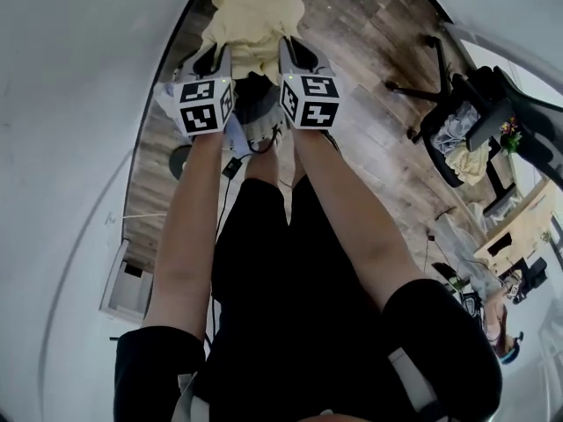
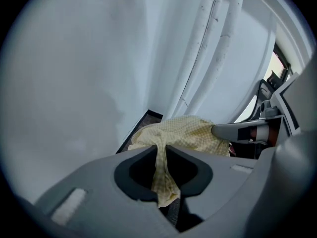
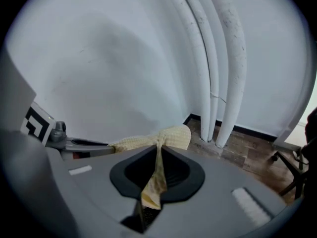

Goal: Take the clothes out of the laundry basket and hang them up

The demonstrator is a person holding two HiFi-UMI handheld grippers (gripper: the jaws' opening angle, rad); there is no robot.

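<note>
A pale yellow checked garment (image 1: 251, 16) hangs bunched between my two raised grippers. The left gripper (image 1: 209, 58) is shut on one fold of the cloth (image 2: 159, 157), which runs back through its jaws. The right gripper (image 1: 295, 49) is shut on another fold (image 3: 157, 168). In the left gripper view the garment (image 2: 185, 132) spreads ahead of the left gripper (image 2: 162, 148), with the right gripper's body at the right. From the right gripper (image 3: 158, 150), the rest of the garment (image 3: 171, 137) stretches left toward the left gripper's body.
A white wall (image 1: 79, 148) stands close on the left, with white pipes (image 3: 218, 83) running down to the wood floor (image 1: 378, 77). A black office chair (image 1: 466, 121) with cloth on it is at the right. A grey object (image 1: 259, 117) lies on the floor under the grippers, partly hidden.
</note>
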